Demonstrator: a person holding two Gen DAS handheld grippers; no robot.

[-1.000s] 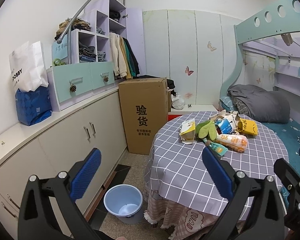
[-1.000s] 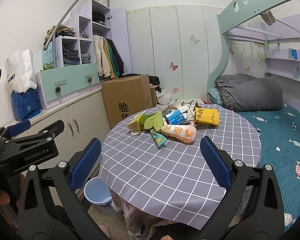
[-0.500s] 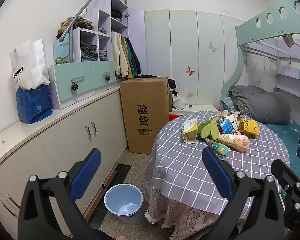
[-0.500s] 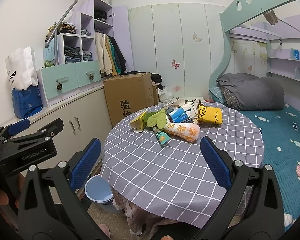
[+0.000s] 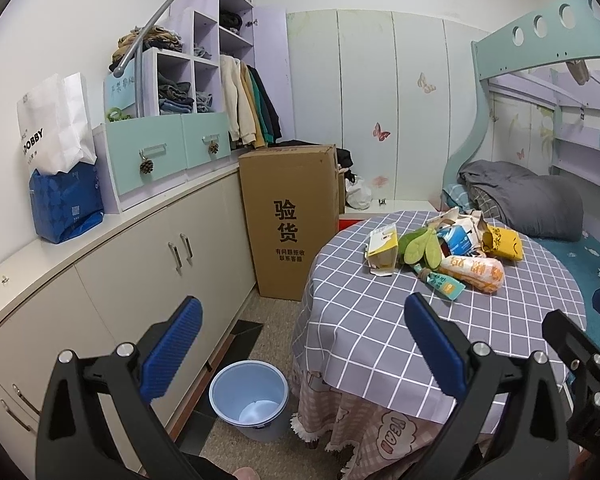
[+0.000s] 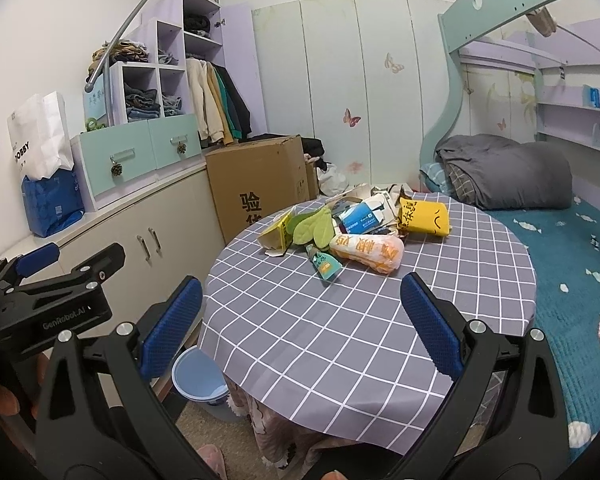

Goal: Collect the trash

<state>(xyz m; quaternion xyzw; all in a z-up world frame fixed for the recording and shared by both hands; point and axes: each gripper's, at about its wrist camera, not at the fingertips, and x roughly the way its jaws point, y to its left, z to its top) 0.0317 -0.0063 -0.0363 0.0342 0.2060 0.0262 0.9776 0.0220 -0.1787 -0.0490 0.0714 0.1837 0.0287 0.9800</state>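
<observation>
1. Trash pile [image 6: 352,232]: a loose cluster of wrappers and cartons on the far half of the round table [image 6: 340,340], well apart from both grippers.
2. Orange snack bag [image 6: 368,253]: puffy, glossy plastic, nearest to the right camera. Its long axis runs left to right across that view, the tapered end to the right.
3. Teal tube [image 6: 323,263]: flat and small, touching the snack bag's left end; the long axis runs toward the camera, wide end nearest.
4. Yellow carton [image 6: 278,234]: torn cardboard, lying open at the pile's left edge. Green leaf-shaped piece [image 6: 314,229] just beside it, soft-looking, lobes pointing down-left.
5. Blue-and-white box [image 6: 360,216] sits behind the leaf piece; yellow packet [image 6: 426,218] lies flat at the right end with its black lettering up.
6. The table wears a grey cloth with a white grid, draped over a pink fringed skirt.
7. Blue bin [image 5: 249,398]: round smooth plastic, upright on the floor between table and cabinets [image 5: 148,264].
8. Left gripper [image 5: 300,348]: jaws released wide, ribbed blue pads, nothing between them; aimed over the bin and table edge.
9. Right gripper [image 6: 298,326]: jaws likewise spread, empty, hovering over the table's near edge.
10. Tall cardboard box [image 5: 292,220] stands behind the table with printed characters; bunk bed [image 6: 560,264] with grey duvet to the right.
</observation>
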